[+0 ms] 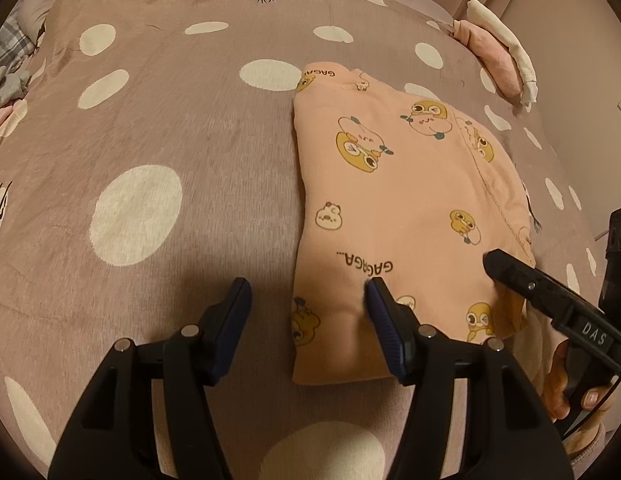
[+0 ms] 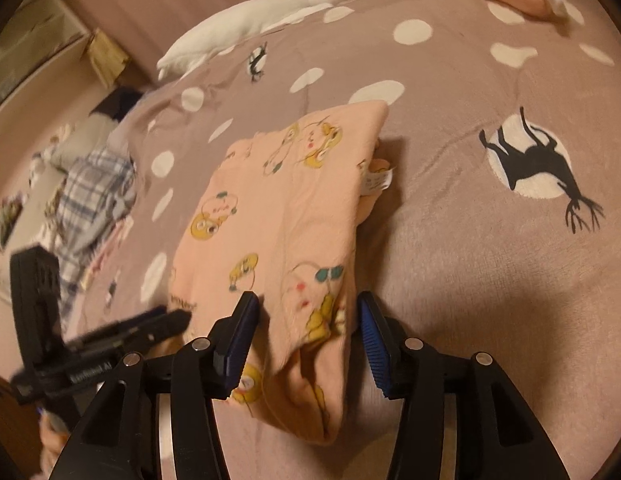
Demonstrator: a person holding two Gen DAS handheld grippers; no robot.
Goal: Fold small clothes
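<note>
My left gripper (image 1: 306, 292) has its jaws spread wide, the right-hand pad resting on the near part of the peach garment (image 1: 394, 200), the other over bare bedspread (image 1: 158, 120). My right gripper (image 2: 304, 308) is parted too, straddling the near corner of the same piece without pinching it; in the left wrist view its finger lies low against the garment's right edge.

The garment lies on the bed already doubled into a long panel, its near end just ahead of both pairs of jaws. It looks to me like soft, light knit — limp, likely to sag and slide open if lifted by one layer. I'd take hold at the near corners, pinching through all the stacked layers, one gripper per corner, and carry the end over low and together. A small white label (image 2: 376, 180) pokes from the right-hand edge — loose layers there may spill.

Farther off, a pink folded pile (image 1: 490, 52) and a plush goose (image 2: 270, 8).
</note>
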